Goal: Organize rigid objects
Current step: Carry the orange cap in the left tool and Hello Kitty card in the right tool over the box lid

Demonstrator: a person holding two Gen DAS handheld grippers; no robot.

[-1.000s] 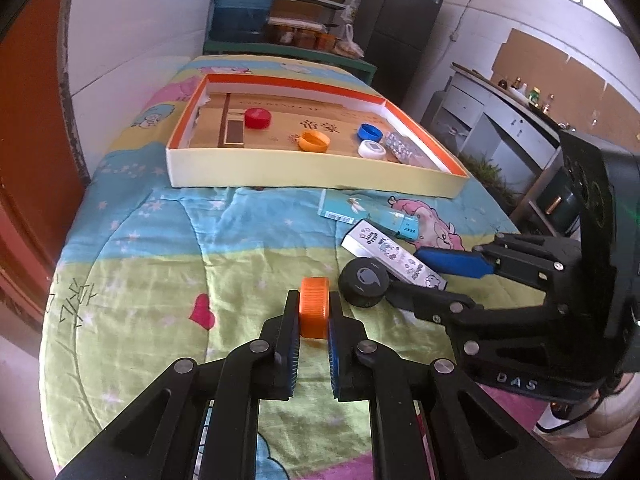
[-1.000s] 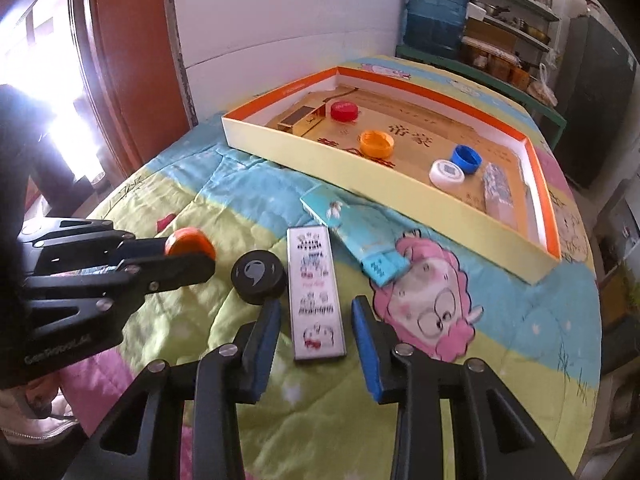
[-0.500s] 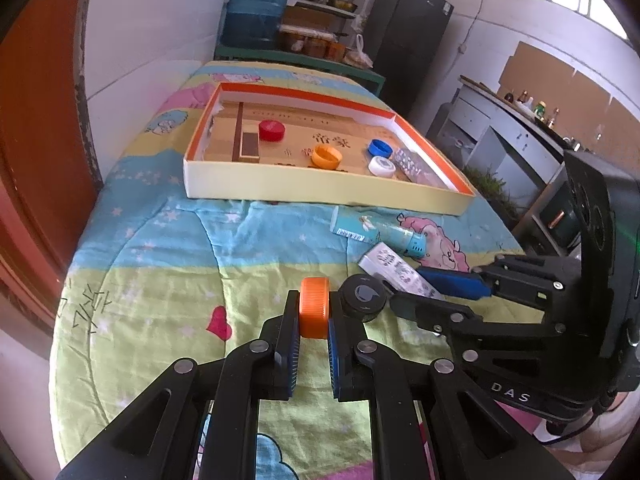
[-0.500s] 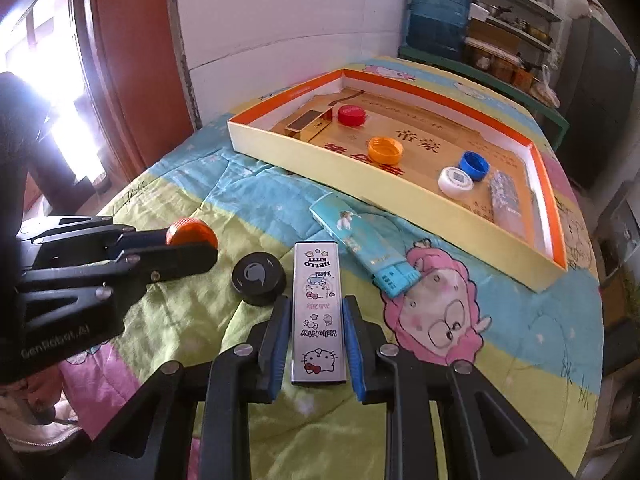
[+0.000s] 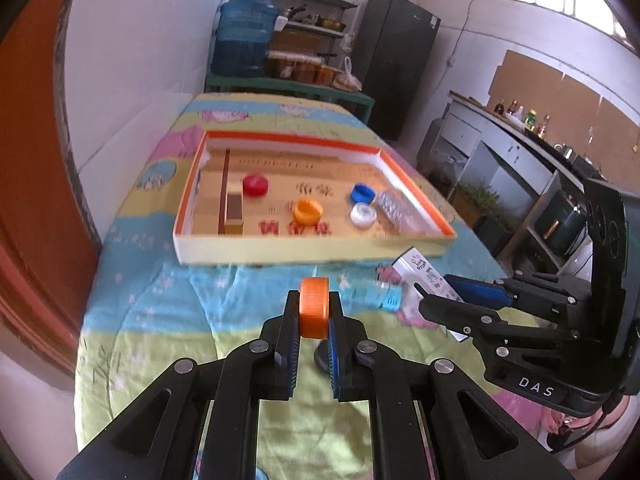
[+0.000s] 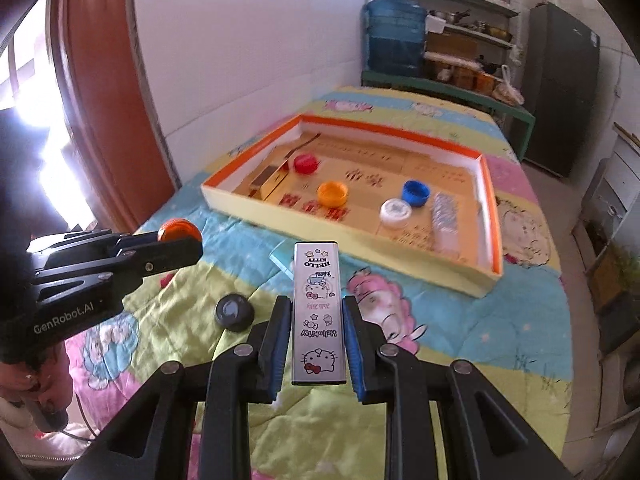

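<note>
**Both grippers lifted, each with an object clamped**

The orange bottle cap [image 5: 314,307] is held on edge between the pads of the left gripper [image 5: 313,316], which are pressed together on it. This grip is unchanged from a second ago, but the cap, then seen close over the patterned bedsheet [image 5: 168,320], is now raised clear of it and is seen against the near wall of the shallow orange-rimmed box [image 5: 280,250].

The greater change is at the right gripper [image 6: 318,316]. A second ago its jaws were spread wide around the flat Hello Kitty tin [image 6: 318,312], which lay on the sheet. The jaws have just been closing, and the pads are now clamped on the tin's long sides. The tin is lifted off the sheet, with its far end pointing toward the box.

The black round lid [image 6: 234,312] is left lying on the sheet, between the two grippers in the right wrist view. The light blue packet [image 5: 370,294] is also left on the sheet, just in front of the box; in the right wrist view it is largely hidden behind the raised tin.

Inside the box, a red cap [image 6: 306,163], an orange cap [image 6: 332,193], a blue cap [image 6: 416,193], a white cap [image 6: 395,212] and a clear blister strip [image 6: 444,220] are seen in the same places as before.
</note>
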